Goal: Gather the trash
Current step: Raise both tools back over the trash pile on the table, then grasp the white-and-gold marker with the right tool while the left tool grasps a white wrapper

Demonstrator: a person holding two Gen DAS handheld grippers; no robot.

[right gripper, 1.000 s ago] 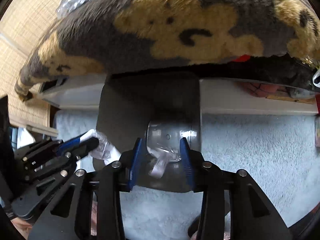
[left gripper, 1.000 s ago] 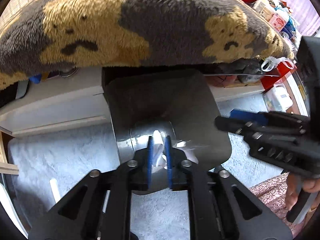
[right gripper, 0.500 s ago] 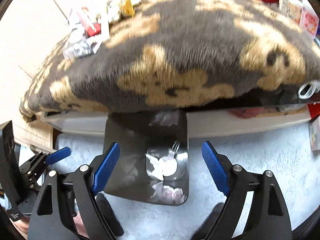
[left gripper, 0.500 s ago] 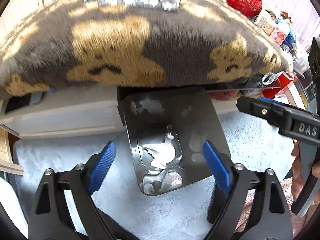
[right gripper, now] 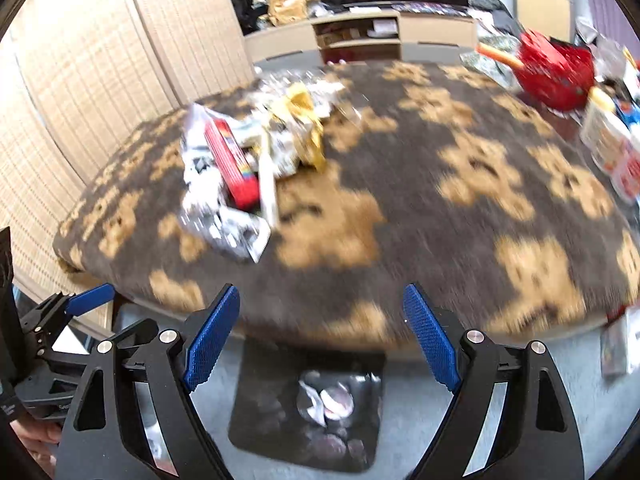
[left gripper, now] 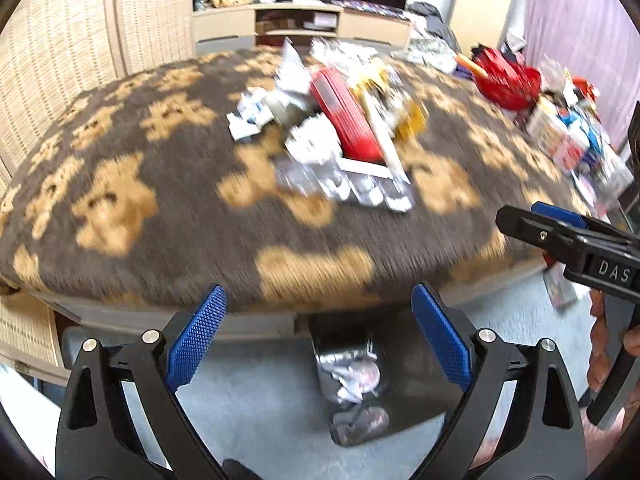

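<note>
A heap of wrappers (left gripper: 340,136), foil, paper scraps and a red packet, lies on the far middle of a blanket-covered surface (left gripper: 160,216) patterned with bears, while a dark bin (right gripper: 276,400) on the pale carpet below the near edge already holds crumpled foil and plastic. The litter looks light, thin and crinkly, likely to slip or tear, so a pinch on a bunched fold or on the stiffer red packet (left gripper: 344,120) would probably serve best. The left gripper (left gripper: 320,340) hangs above the bin, its blue-padded jaws opening wide with nothing between them. The right gripper (right gripper: 322,340) hovers beside it, jaws spread apart and likewise empty, touching nothing. Both views are blurred.
</note>
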